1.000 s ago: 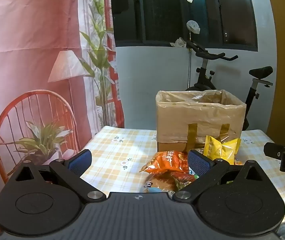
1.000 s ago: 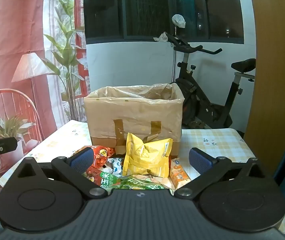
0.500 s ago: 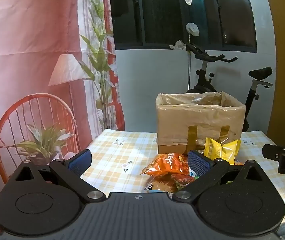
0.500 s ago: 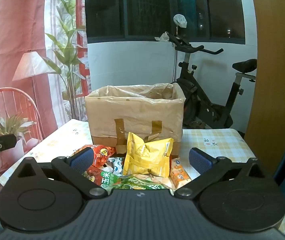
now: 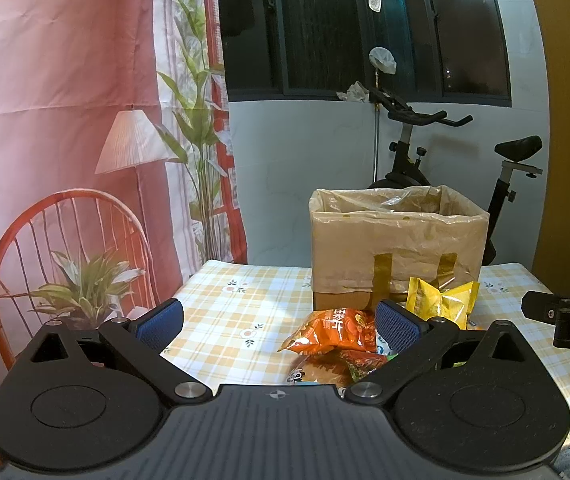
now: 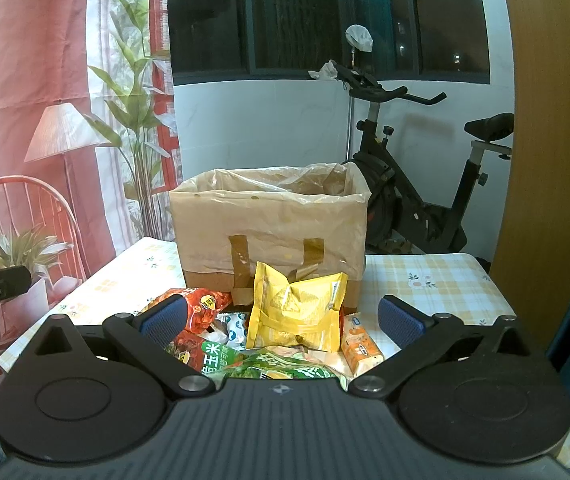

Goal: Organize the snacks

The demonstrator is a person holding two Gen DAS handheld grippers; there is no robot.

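Observation:
A cardboard box lined with a plastic bag [image 5: 397,256] [image 6: 273,236] stands on the checked table [image 5: 237,312] [image 6: 437,284]. In front of it lies a heap of snack packets: a yellow packet [image 6: 297,312] [image 5: 441,300] leaning on the box, an orange packet [image 5: 333,332], a red packet [image 6: 201,308], a green packet [image 6: 277,364] and a small orange carton [image 6: 361,344]. My left gripper [image 5: 279,322] is open, held above the table left of the heap. My right gripper [image 6: 281,320] is open too, its fingers either side of the heap, holding nothing.
An exercise bike [image 6: 413,184] stands behind the table, against a white wall below a dark window. A printed curtain backdrop [image 5: 65,140] hangs along the left. A wooden panel [image 6: 549,140] rises at the right. The other gripper [image 5: 565,320] shows at the right edge of the left wrist view.
Both grippers have drifted very slightly; the box and packets sit a touch lower in the views. Nothing was picked up or released.

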